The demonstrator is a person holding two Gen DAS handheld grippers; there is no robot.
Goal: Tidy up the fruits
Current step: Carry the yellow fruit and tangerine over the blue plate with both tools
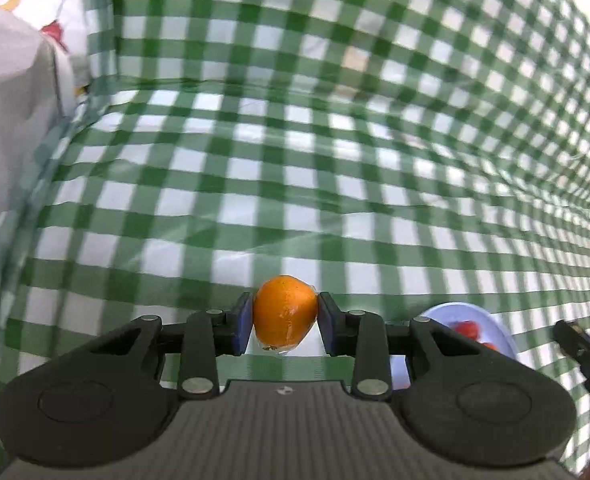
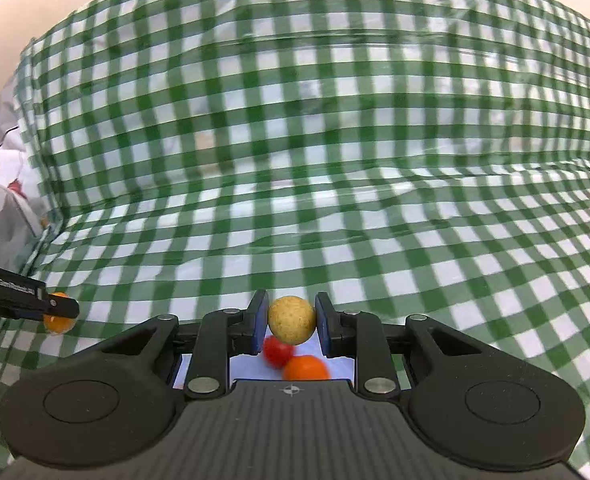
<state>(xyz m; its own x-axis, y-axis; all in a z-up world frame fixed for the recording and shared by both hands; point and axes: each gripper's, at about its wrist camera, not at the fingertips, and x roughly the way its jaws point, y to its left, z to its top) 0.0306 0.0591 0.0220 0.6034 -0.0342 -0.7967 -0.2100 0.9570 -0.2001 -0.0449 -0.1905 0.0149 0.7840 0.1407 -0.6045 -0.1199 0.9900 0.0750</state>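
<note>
You are working over a green-checked cloth that climbs a backing at the top of both frames. Your left gripper pinches an orange fruit at lower centre, long axis running up the frame. Your right gripper is clamped on a round yellow fruit above a plate holding a red and an orange fruit, mostly hidden. The cloth is blurred.

Around the pale plate you've got loads of open checked cloth ahead and off to the left. Past that the cloth rises like a wall, with grey bedding far left. The right gripper hangs right over the plate.
</note>
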